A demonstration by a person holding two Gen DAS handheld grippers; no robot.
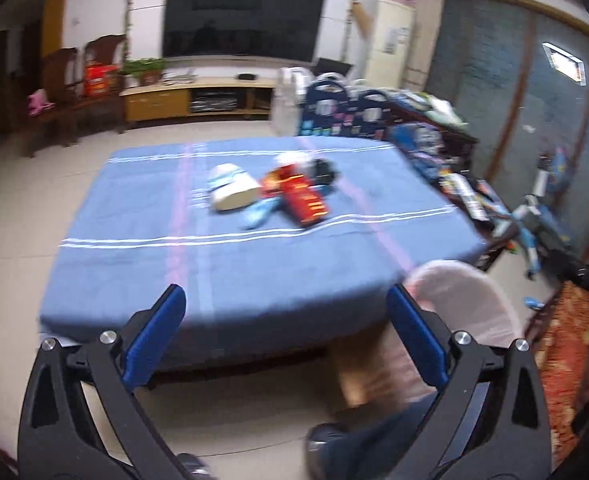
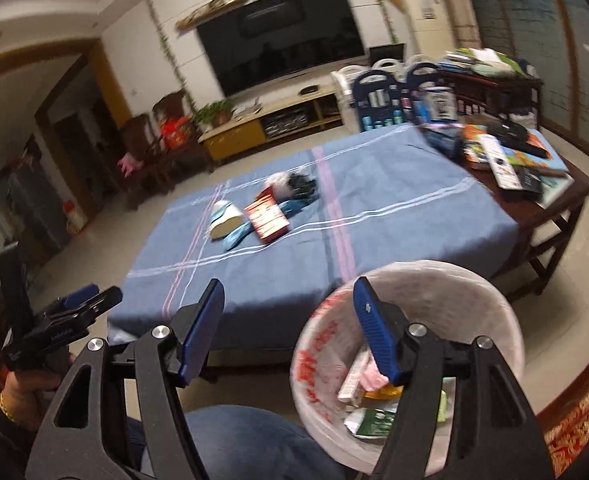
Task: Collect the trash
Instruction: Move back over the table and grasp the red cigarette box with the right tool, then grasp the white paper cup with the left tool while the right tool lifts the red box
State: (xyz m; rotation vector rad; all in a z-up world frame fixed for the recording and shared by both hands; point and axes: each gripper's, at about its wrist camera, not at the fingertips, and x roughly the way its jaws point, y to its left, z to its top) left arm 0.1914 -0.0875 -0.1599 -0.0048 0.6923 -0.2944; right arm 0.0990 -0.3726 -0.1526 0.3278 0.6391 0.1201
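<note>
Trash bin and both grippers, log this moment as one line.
left gripper: open, empty | right gripper: open, empty | trash bin: holds wrappers | red box: on table

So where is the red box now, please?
The red box lies on the blue tablecloth, mid-table in both wrist views, between the white carton on its left and the black item behind it.

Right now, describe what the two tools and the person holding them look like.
Both tools are alike: black skeletal frames with triangular cut-outs, silver round pivot bolts, and flat blue ribbed pads. See the left tool and right tool. The left hand wears a gold bracelet and a dark sleeve. Blue jeans cover the knee.
</note>
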